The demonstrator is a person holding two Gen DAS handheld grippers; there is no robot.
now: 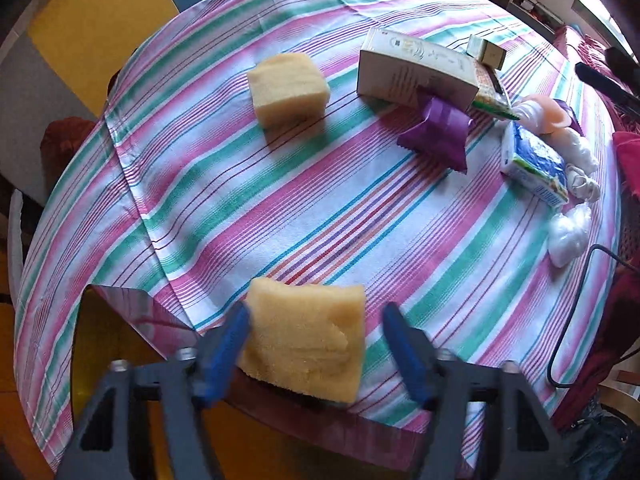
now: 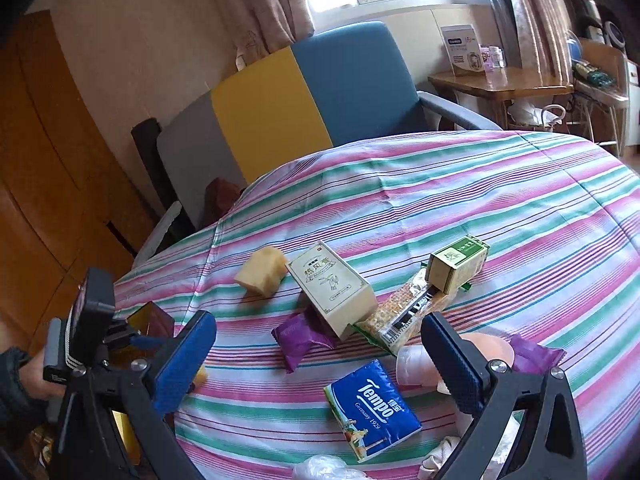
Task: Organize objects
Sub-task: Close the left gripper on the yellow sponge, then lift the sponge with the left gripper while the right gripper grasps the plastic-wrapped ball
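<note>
A yellow sponge [image 1: 306, 336] lies at the table's near edge between the fingers of my open left gripper [image 1: 316, 320]; the left pad touches it, the right pad stands apart. A second sponge [image 1: 286, 90] lies farther back; it also shows in the right wrist view [image 2: 261, 271]. My right gripper [image 2: 320, 354] is open and empty, held above a blue Tempo tissue pack [image 2: 372, 408]. Near it lie a purple packet [image 2: 298, 338], a beige box [image 2: 334, 294], a cracker packet [image 2: 404, 318] and a small green box [image 2: 458, 266].
The round table has a striped cloth [image 1: 320, 208]. At its right side lie white plastic bags [image 1: 568, 232], a pink cup [image 1: 546, 114] and a black cable [image 1: 576, 304]. A blue and yellow chair [image 2: 304, 100] stands behind the table.
</note>
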